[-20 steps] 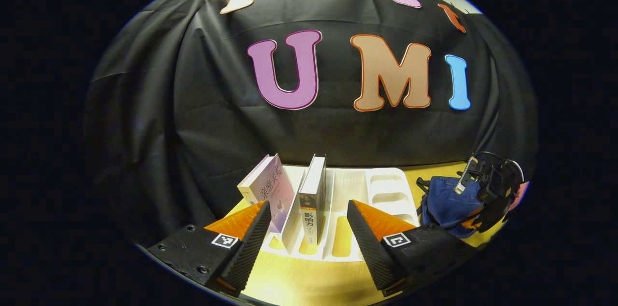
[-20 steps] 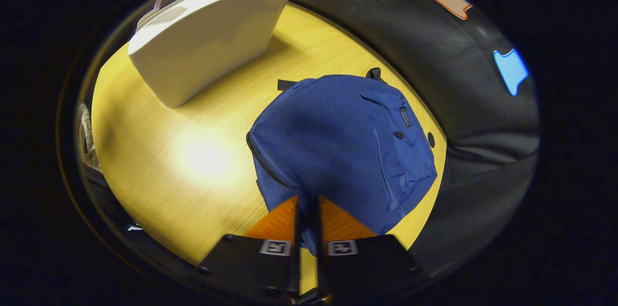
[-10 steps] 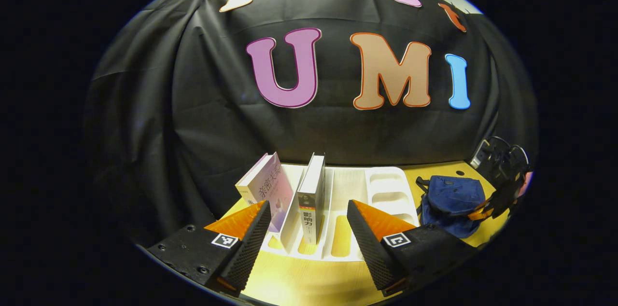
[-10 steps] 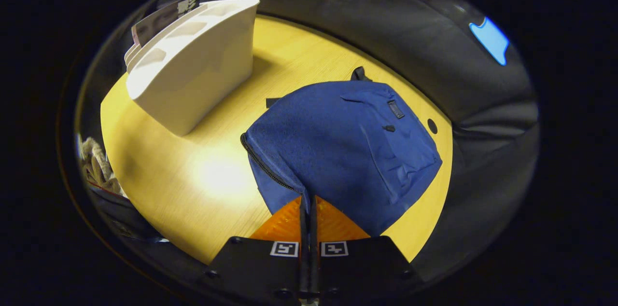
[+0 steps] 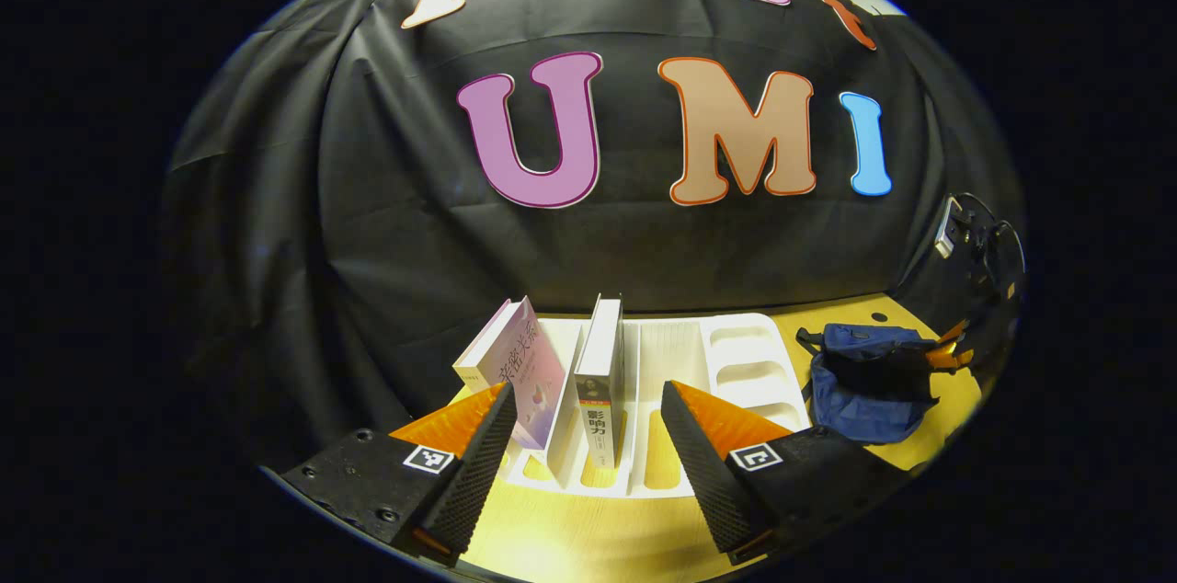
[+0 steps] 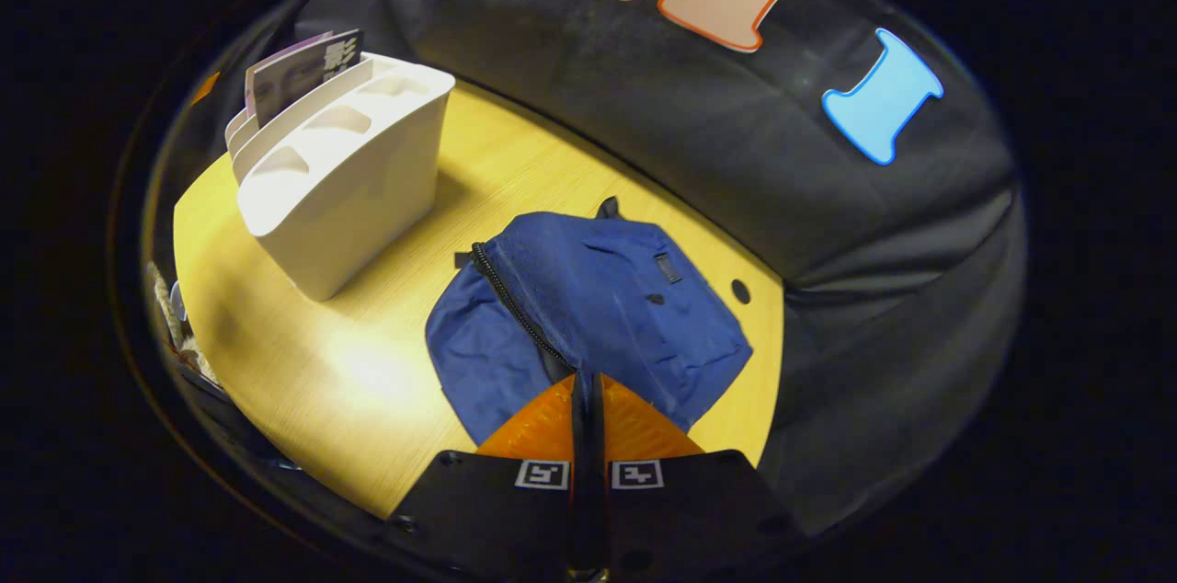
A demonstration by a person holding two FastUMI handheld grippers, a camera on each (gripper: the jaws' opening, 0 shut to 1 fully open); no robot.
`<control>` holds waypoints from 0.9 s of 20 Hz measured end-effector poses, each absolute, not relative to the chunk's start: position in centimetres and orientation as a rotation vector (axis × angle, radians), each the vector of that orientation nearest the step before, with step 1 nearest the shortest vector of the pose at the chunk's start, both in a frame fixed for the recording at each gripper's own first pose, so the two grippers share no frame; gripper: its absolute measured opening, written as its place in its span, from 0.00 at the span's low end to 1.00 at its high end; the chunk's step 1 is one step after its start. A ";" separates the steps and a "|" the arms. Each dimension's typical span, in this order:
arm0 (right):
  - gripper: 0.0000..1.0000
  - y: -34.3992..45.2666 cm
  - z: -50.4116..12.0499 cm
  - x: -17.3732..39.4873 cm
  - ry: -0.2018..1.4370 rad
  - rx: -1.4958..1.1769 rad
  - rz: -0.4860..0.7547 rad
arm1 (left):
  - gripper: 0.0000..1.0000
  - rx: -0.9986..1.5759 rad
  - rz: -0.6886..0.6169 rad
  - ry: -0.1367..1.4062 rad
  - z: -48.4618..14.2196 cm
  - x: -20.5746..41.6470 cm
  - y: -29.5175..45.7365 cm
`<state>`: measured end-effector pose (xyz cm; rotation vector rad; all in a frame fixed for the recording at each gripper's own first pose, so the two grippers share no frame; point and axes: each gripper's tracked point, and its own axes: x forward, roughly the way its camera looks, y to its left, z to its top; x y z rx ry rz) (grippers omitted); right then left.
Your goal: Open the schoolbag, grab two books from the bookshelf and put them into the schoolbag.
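Left gripper view: left gripper (image 5: 581, 436) low centre, fingers spread wide and holding nothing, aimed at the white bookshelf (image 5: 736, 353); a pale purple book (image 5: 522, 367) leaning at its left end, a white-spined book (image 5: 602, 381) upright beside it; blue schoolbag (image 5: 869, 371) at right on the yellow table (image 5: 588, 546), now dragged open-mouthed and slumped lower than a second ago; right gripper (image 5: 956, 346) at the far right edge, raised and pulled away from where it was. Right gripper view: right gripper (image 6: 586, 399) bottom centre, fingers pressed together on the zipper end at the schoolbag's (image 6: 598, 307) near edge; zipper (image 6: 510, 302) now run back, flap parted from the lower half; opening seemingly near done, books next.
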<state>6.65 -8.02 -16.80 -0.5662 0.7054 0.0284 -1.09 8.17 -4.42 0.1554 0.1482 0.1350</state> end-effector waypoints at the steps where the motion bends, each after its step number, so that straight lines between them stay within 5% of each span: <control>1: 0.03 -8.2 -16.2 6.8 0.692 -0.564 0.015 | 0.92 0.147 0.136 0.151 -4.3 -1.0 8.5; 8: 0.03 -9.8 -13.4 8.1 0.610 -0.579 -0.057 | 0.92 0.129 0.083 0.243 -3.9 0.2 10.8; 18: 0.03 -10.6 -12.4 8.9 0.597 -0.583 -0.087 | 0.90 -0.042 -0.150 0.594 -4.5 7.9 8.6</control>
